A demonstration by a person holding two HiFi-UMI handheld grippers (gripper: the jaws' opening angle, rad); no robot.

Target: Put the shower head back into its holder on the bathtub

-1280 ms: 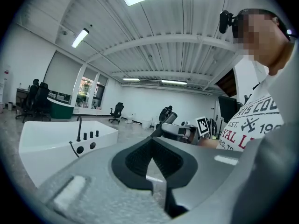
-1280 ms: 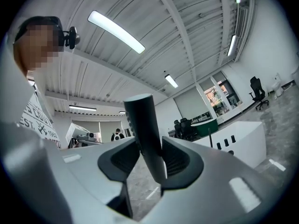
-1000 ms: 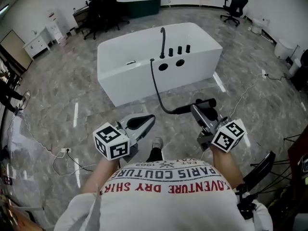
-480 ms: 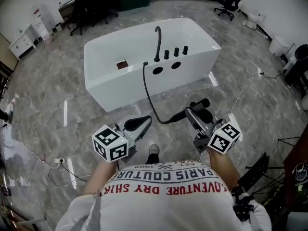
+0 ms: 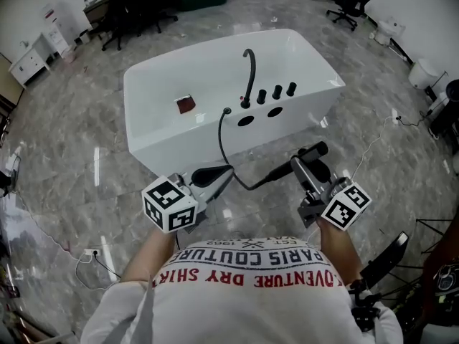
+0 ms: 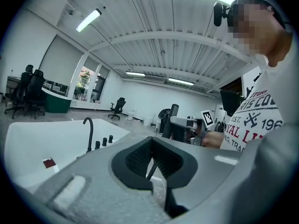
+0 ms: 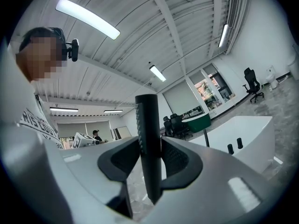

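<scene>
Jaws of the right gripper (image 5: 301,169) clench the shower head (image 5: 315,150), held crosswise; the left gripper (image 5: 208,176) is closed and empty. Ahead, slightly left, sits the holder (image 5: 246,120) on the bathtub (image 5: 179,138), nearer the right gripper.

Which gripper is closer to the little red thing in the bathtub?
Left. The left gripper sits just outside the bathtub wall, below the red thing; the right gripper is farther off to the side.

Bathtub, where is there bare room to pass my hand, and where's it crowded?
Bare: the near rim of the bathtub, left of the hose, and inside it around the red object. Crowded: the right end, where spout, knobs and two holes cluster.
</scene>
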